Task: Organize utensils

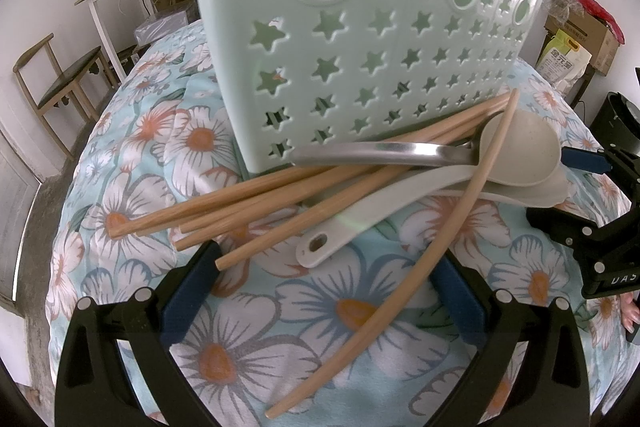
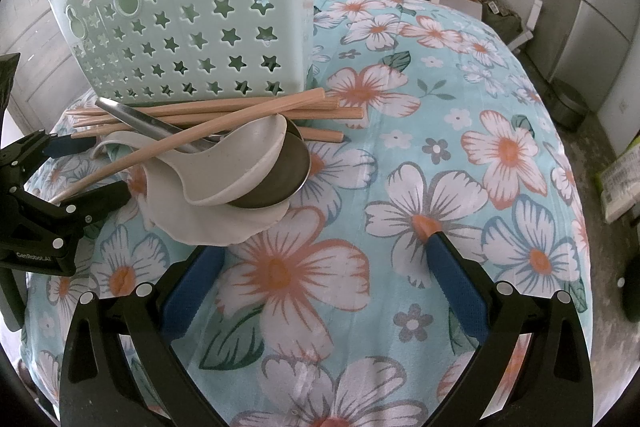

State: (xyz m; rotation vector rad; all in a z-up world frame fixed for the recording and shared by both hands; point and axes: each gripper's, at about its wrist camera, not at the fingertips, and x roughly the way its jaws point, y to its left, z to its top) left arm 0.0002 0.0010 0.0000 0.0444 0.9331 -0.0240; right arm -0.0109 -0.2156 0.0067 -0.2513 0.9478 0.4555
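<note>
Because the chopsticks point(image 1: 248, 203), spoons point(image 2: 236, 167) and metal spoon point(image 1: 384, 151) lie tangled on the soft flowery bed point(image 2: 440, 147) against the green holder point(image 1: 360, 27), both empty grippers, left gripper point(image 1: 328, 291) and right gripper point(image 2: 326, 279) with fingers apart, could drag the whole pile.

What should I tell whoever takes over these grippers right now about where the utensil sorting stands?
Left tongs: open, empty, low over the flowered cloth, straddling the near ends of the chopsticks.
Right tongs: open, empty, just short of the spoon bowls.
Things: the mint star-cut holder stands upright behind the pile. In front of it, heaped together, lie the chopsticks, a steel spoon, a beige spoon and a white spoon; one chopstick lies across the spoons.
Done: no utensil visibly in the holder.
Left: everything; lift each piece into the holder.
</note>
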